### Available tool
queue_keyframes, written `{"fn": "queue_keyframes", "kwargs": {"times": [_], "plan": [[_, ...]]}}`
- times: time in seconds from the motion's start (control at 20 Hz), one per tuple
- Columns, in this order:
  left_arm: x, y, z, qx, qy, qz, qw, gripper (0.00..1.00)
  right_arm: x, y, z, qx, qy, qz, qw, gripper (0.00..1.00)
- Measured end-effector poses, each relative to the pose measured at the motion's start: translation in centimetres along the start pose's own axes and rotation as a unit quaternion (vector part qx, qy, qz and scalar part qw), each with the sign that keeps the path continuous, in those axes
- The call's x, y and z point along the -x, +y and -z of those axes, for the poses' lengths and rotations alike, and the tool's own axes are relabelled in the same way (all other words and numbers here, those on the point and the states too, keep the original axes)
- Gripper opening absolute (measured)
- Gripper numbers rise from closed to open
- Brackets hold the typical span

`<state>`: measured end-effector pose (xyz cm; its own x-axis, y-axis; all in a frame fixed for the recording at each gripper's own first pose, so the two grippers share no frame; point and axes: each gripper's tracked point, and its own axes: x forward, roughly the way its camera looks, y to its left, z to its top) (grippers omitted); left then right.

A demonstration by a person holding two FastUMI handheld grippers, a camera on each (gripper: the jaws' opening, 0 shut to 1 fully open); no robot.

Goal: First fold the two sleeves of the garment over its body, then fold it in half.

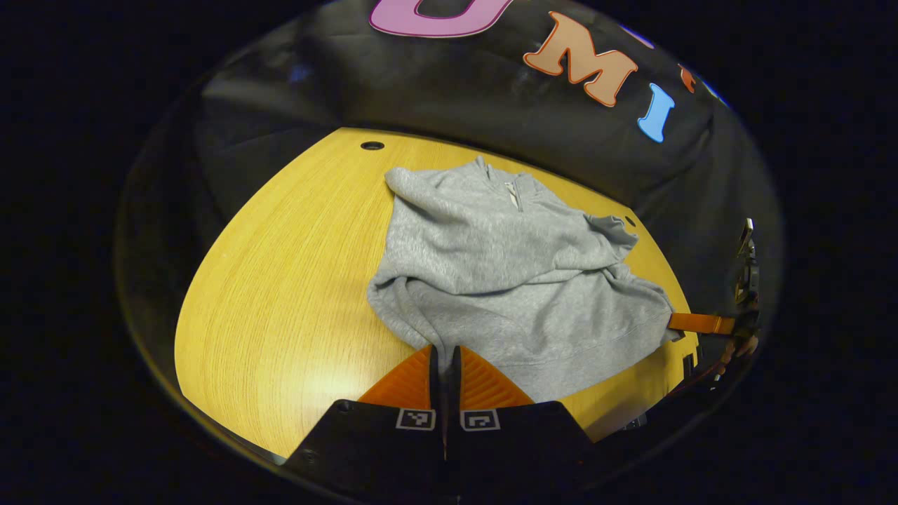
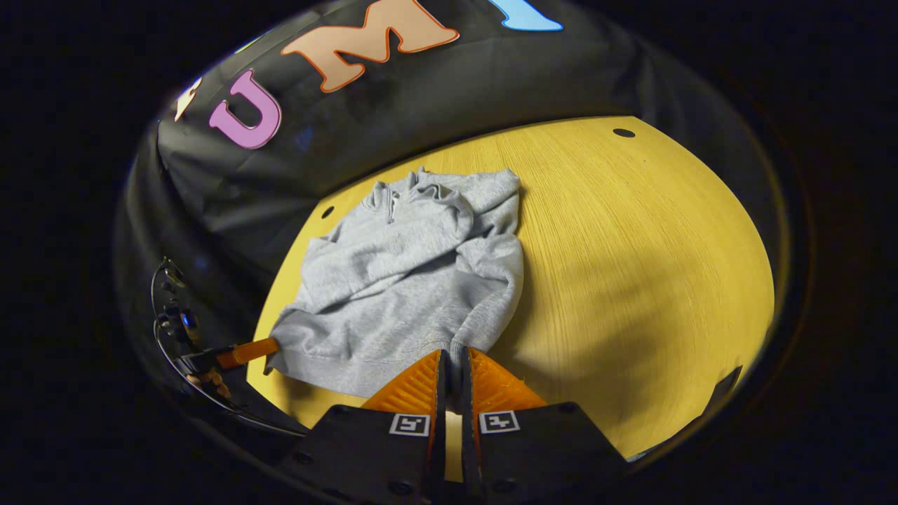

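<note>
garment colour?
Heather grey sweatshirt, plain, no print; clearest in the left gripper view.

Surface [image 1: 280,280]: bare wood on both flanks of the garment [image 1: 505,280]; the left gripper view has a wide open stretch on the garment's left, the right gripper view a wide open stretch on its right, open to the near edge.

Garment: sole obstacle on the surface, a low rumpled heap with sleeves folded over the body, lying toward the far edge.

Far side: booth wall [image 1: 456,91] rises just behind the collar, narrow gap there.

Holes [image 1: 372,146]: small dark openings in the surface near the far corners, flush.

Grippers: left gripper [image 1: 445,358] and right gripper [image 2: 453,361] occupy the near hem corners, jaws closed on the cloth.
</note>
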<state>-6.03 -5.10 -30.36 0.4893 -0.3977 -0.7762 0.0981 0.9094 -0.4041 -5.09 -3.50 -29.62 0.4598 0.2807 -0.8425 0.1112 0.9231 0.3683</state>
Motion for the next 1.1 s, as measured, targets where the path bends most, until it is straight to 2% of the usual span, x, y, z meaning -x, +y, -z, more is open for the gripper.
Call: {"fn": "queue_keyframes", "kwargs": {"times": [0.3,0.5,0.55,0.6,0.65,0.85,1.1], "plan": [[0.1,-0.4,-5.0,-0.001,-0.028,0.001,1.000,0.00,0.7,1.9,-6.3,-0.020,-0.052,-0.027,0.998,0.11],[-0.4,-0.3,-9.0,0.024,-0.055,0.009,0.998,0.00,0.4,2.8,-10.9,-0.032,-0.083,-0.043,0.995,0.11],[-0.6,-0.2,-10.2,0.030,-0.066,0.009,0.997,0.00,0.2,2.4,-12.9,-0.044,-0.105,-0.035,0.993,0.11],[-1.0,-0.3,-11.3,0.032,-0.075,0.011,0.997,0.00,-0.4,2.6,-13.7,-0.057,-0.104,-0.043,0.992,0.02],[-1.3,-0.1,-11.9,0.028,-0.076,0.006,0.997,0.00,-0.9,2.3,-14.5,-0.068,-0.103,-0.044,0.991,0.02],[-2.2,-0.9,-13.0,0.009,-0.075,0.008,0.997,0.00,-3.1,0.5,-14.3,-0.051,-0.093,-0.017,0.994,0.02],[-2.9,-0.9,-14.4,0.011,-0.075,0.011,0.997,0.00,-3.9,1.9,-15.9,-0.041,-0.101,-0.028,0.994,0.02]]}}
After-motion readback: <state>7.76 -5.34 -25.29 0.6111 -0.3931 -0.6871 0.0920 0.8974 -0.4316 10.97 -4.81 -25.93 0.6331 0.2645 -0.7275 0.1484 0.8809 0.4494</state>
